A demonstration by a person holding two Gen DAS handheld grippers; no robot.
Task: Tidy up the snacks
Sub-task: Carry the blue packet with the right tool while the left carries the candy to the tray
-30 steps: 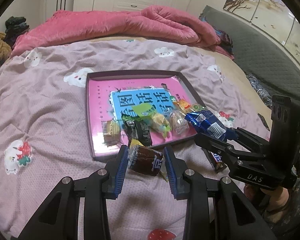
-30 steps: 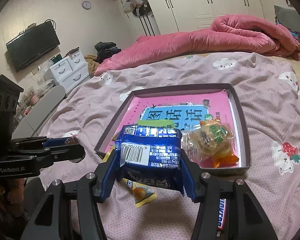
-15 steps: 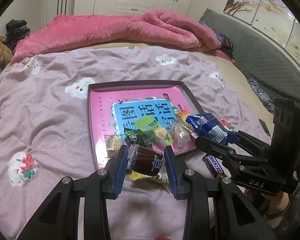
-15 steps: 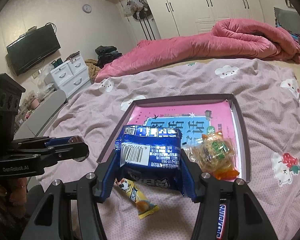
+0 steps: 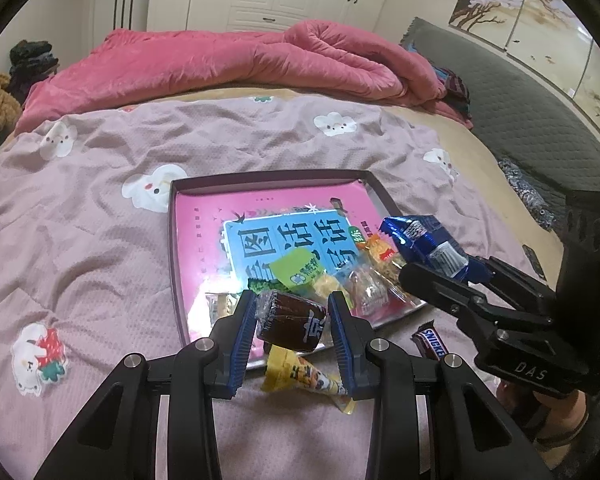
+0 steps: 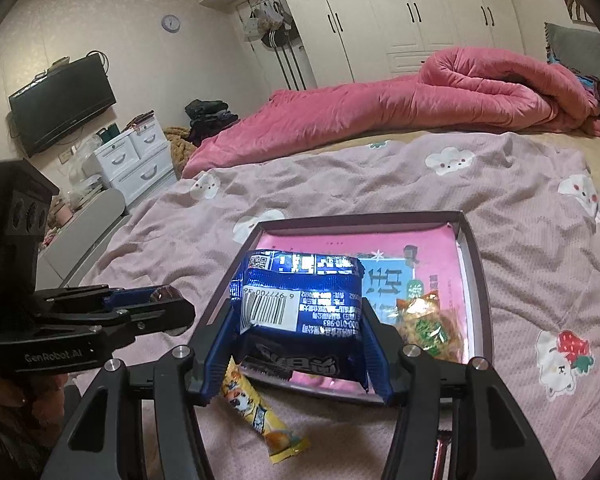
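Pink cloud-print bedding (image 5: 100,240) is carrying a dark tray (image 5: 173,264) of snacks; the left gripper (image 5: 292,320) is clamping a brown wrapped sweet (image 5: 290,320) over the tray's near edge, while the right gripper (image 6: 300,344) is gripping a blue packet (image 6: 300,300) above it.

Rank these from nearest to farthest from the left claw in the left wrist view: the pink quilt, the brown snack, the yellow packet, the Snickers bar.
1. Brown snack, held in the left claw.
2. Yellow packet, on the bedsheet just below the fingers.
3. Snickers bar, on the sheet to the right, outside the tray.
4. Pink quilt, bunched at the far end of the bed.
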